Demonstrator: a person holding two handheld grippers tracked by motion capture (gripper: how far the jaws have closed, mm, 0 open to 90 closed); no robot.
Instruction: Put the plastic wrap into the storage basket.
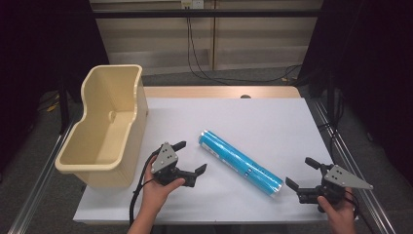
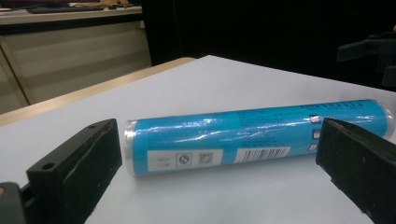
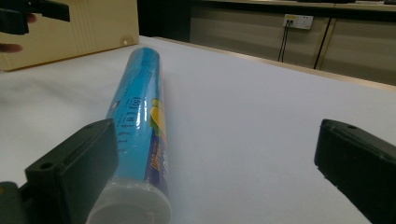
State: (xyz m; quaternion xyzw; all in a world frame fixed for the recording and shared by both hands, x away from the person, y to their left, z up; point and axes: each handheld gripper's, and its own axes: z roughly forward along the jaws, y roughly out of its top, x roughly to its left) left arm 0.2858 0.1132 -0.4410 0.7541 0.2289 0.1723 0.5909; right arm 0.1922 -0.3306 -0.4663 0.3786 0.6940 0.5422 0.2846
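A long blue tube (image 1: pixel 240 163) wrapped in clear film lies slantwise on the white table top (image 1: pixel 263 122), one end far-left, the other near-right. My left gripper (image 1: pixel 191 156) stands open just left of it, jaws wide with nothing between them; the left gripper view looks at the blue tube (image 2: pixel 252 133) side-on beyond the jaws. My right gripper (image 1: pixel 302 173) is open near the tube's near-right end. In the right gripper view the blue tube (image 3: pixel 140 116) runs away from beside the left jaw, its grey cap at the bottom.
A cream plastic bin (image 1: pixel 104 124) stands at the table's left edge, close to my left hand. Metal rails run along both sides of the table. Cables hang down the back wall (image 1: pixel 195 48). The far half of the white top is bare.
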